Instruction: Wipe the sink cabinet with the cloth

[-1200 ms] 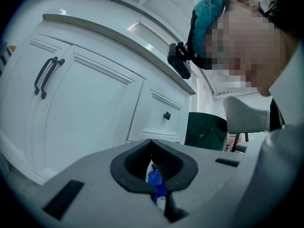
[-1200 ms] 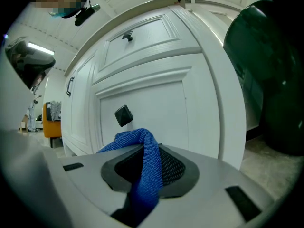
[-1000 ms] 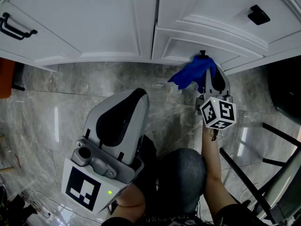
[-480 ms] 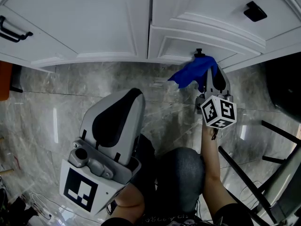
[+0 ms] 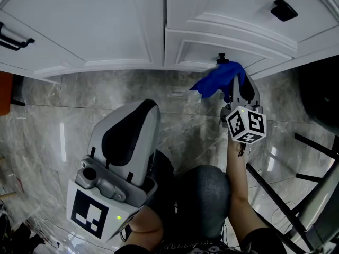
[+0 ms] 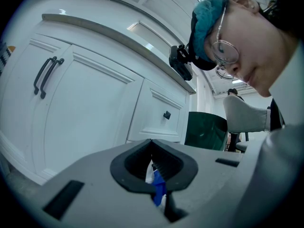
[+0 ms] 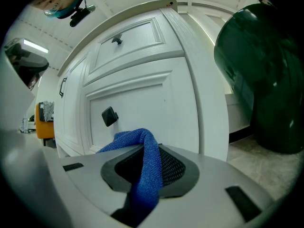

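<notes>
cloth at lower cabinet front

right hand-held gripper (image 5: 237, 83) clamped on the blue cloth (image 5: 216, 81), which is bunched close to the lower drawer panel of the white sink cabinet (image 5: 106, 25), beside a black knob (image 7: 109, 116). left hand-held gripper (image 5: 148, 108) over the floor (image 5: 63, 105), jaws together, nothing gripped.

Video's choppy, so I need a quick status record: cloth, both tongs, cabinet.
cloth: blue, bunched, at the lower moulding of the sink cabinet's right panel
right tongs: shut on the cloth, tips at the cabinet
left tongs: shut, empty, held low and away from the cabinet
dark green bin: on the floor, right of the cabinet
</notes>
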A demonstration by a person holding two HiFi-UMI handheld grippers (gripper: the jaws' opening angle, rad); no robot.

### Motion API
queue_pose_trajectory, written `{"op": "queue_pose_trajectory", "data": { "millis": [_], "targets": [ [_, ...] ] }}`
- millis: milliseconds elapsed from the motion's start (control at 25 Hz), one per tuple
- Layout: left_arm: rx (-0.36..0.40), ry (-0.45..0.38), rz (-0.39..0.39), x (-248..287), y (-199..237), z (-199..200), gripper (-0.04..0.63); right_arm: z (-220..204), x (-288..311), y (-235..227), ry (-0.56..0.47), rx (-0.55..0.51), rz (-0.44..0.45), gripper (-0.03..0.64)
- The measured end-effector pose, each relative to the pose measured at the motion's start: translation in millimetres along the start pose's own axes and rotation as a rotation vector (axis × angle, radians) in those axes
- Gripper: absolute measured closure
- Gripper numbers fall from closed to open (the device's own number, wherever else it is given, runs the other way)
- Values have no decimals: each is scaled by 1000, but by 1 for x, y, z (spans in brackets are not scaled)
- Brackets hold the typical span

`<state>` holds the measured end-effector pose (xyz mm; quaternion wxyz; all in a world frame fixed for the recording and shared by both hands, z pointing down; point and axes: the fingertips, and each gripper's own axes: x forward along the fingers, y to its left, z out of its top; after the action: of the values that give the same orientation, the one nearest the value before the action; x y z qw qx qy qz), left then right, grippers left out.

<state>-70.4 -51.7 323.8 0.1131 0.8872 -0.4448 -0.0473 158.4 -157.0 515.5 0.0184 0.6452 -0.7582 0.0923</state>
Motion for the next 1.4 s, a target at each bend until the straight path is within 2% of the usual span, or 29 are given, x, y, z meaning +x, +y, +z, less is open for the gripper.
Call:
{"op": "queue_pose_trajectory", "data": {
  "millis": [840,1400],
  "targets": [
    [4,2,6,-1,0,0,591,1,-6,-24,-5,12,-60,526],
    [8,-3,12,-4,0,3,591,1,-9,-30,8,-30,-86,526]
  ]
}}
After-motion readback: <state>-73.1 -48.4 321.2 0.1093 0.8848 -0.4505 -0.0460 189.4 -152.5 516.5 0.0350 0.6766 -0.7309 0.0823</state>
